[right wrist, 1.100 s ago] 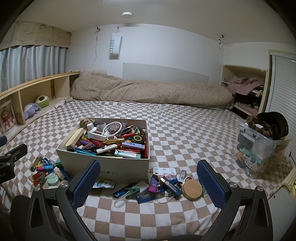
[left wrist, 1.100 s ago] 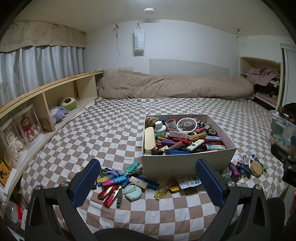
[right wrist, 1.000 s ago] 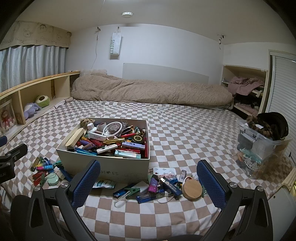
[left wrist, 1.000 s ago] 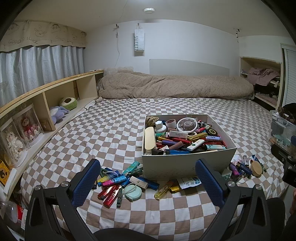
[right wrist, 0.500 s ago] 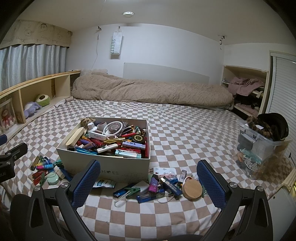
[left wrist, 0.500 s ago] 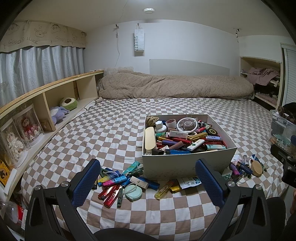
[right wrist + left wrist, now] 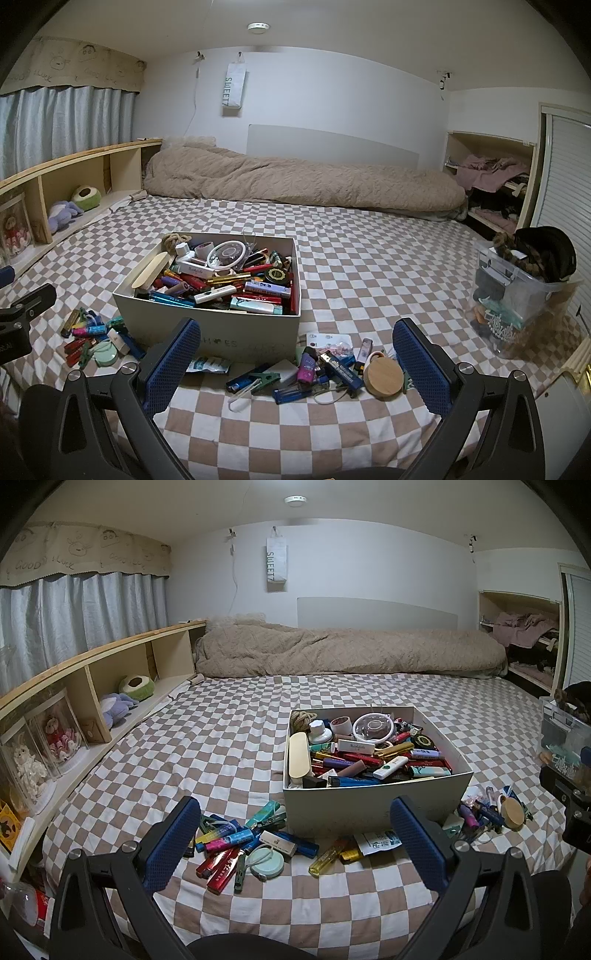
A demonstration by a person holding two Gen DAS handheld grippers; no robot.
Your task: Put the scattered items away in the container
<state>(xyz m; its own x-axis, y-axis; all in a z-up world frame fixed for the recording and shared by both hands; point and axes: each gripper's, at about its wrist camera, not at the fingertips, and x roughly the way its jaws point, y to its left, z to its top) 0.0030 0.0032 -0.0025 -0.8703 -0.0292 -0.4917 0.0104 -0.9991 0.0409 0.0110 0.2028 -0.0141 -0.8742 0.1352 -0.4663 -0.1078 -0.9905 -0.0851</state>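
Observation:
A white cardboard box [image 7: 369, 805] [image 7: 236, 330] heaped with small items sits on the checkered bed. Left of it lies a pile of lighters, markers and a mint round case [image 7: 266, 863] [image 7: 106, 355]. Right of it lies a second pile with a purple lighter [image 7: 306, 367], a blue lighter [image 7: 340, 369] and a round wooden lid [image 7: 383, 376] [image 7: 512, 812]. My left gripper [image 7: 295, 843] hangs open over the near bed edge, just short of the left pile, holding nothing. My right gripper [image 7: 297, 363] is open and empty, close before the right pile.
A clear plastic bin [image 7: 517, 299] stuffed with hair accessories stands at the right bed edge. A rolled beige duvet [image 7: 303, 184] lies across the far end. A wooden shelf [image 7: 110, 686] with plush toys runs along the left side.
The right wrist view has shifted slightly forward and down toward the box. The left gripper and all items stay as they were.

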